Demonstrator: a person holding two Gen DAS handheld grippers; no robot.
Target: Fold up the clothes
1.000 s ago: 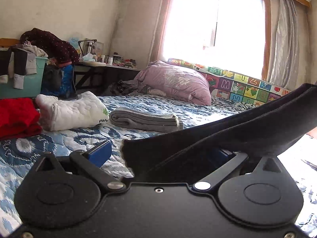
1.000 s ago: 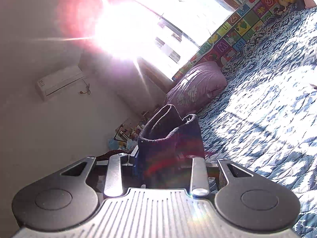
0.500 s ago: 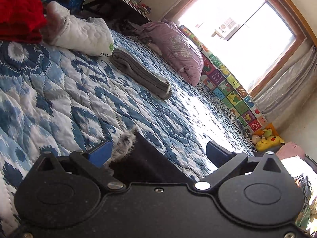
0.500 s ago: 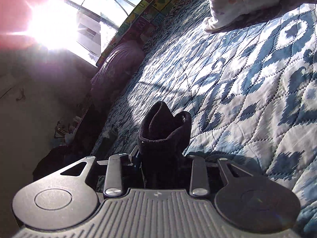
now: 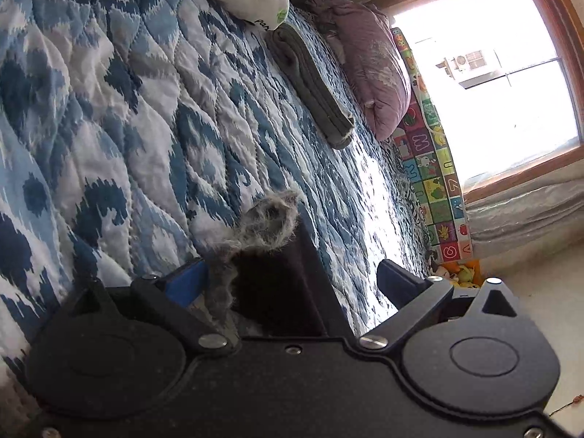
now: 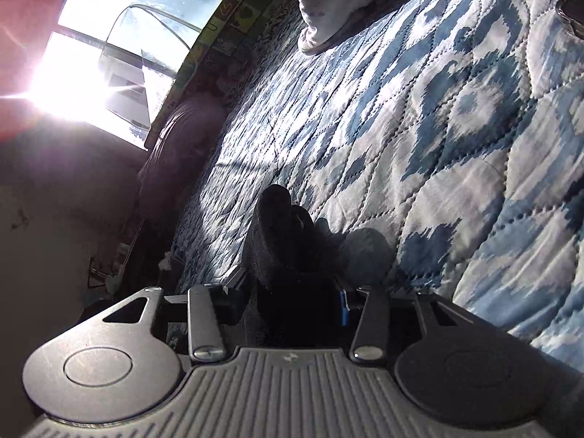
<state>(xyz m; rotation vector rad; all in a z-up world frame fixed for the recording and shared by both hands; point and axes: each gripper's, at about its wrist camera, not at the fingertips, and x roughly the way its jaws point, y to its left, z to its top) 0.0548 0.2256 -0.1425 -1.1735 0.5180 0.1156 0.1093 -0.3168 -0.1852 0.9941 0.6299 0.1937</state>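
Though splayed apart at lower centre of left view, merely props dark garment [image 5: 270, 292], fleecy lining up, against one pad of left gripper [image 5: 292, 277], probably for laying flat on quilt [image 5: 109, 127]. Right view, lower centre: clamped in right gripper [image 6: 288, 292], bunched garment edge, likely anchoring the fold close over quilt.

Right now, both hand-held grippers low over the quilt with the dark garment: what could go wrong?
1. The left hand-held gripper looks open, with the dark garment against only the blue finger: that corner may drop.
2. The right hand-held gripper pinches a thick bunch, so the fold could land creased on the quilt.
3. Window glare washes out the right view.
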